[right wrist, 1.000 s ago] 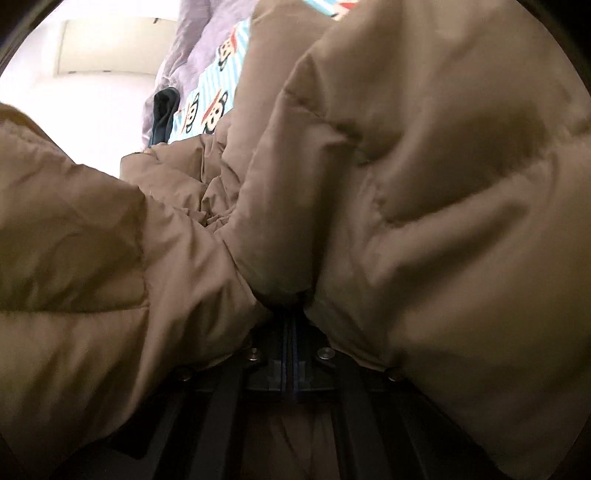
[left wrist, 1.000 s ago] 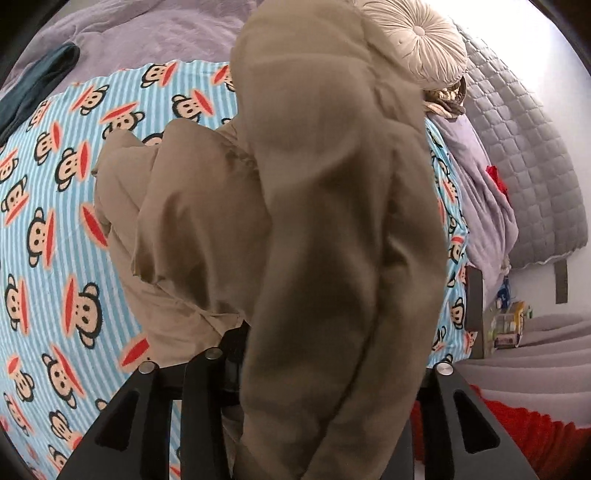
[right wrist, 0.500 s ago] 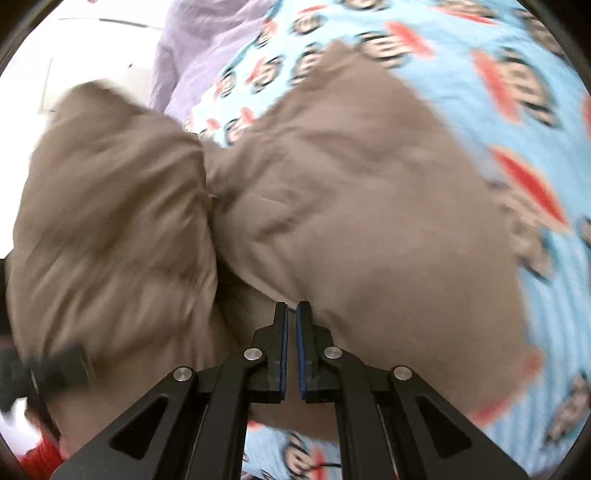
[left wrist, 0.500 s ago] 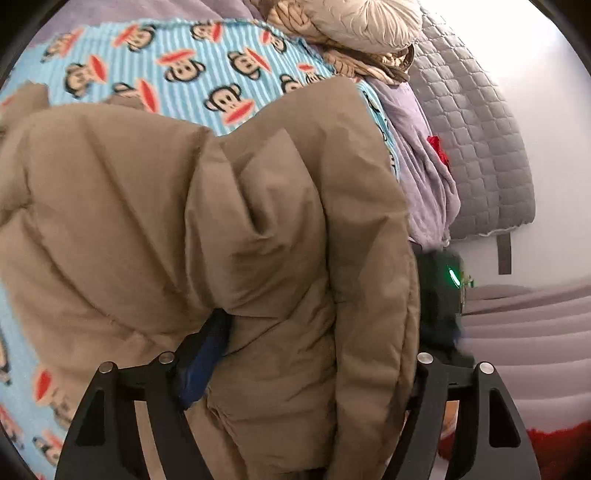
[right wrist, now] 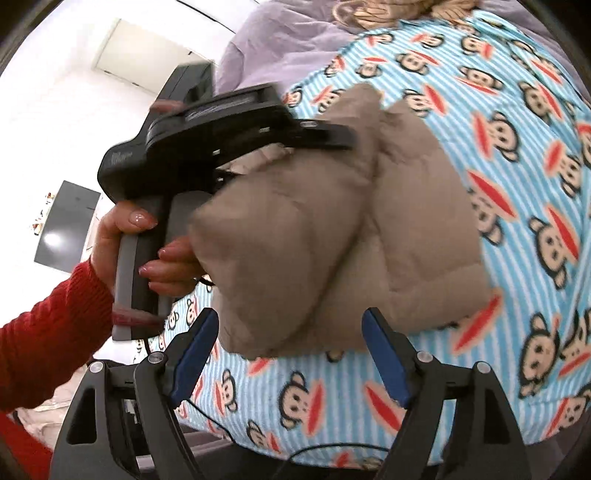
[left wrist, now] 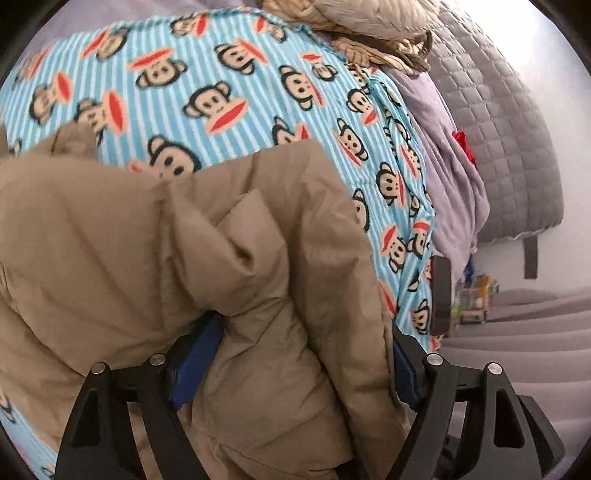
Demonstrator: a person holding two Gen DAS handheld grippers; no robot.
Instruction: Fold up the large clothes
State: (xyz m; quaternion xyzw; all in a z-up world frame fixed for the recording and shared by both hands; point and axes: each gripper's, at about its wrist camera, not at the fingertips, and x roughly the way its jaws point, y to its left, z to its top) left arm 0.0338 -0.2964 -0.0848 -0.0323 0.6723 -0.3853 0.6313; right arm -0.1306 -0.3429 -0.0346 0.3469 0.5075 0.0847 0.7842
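A tan puffer jacket lies bunched on a bed with a blue striped monkey-print cover. My left gripper has its jaws spread wide, with a thick fold of the jacket lying between the blue pads. In the right wrist view the folded jacket rests on the cover. My right gripper is open and empty, just short of the jacket's near edge. The left gripper's black body shows there, held by a hand in a red sleeve, over the jacket's left side.
A round cream cushion and knitted throw lie at the head of the bed, with a lilac sheet and a grey quilted headboard to the right. The bed edge with a black cable is near my right gripper.
My right gripper has opened, let go of the jacket and drawn back. My left gripper's jaws have stayed spread around the fold. The jacket has settled lower on the bed.
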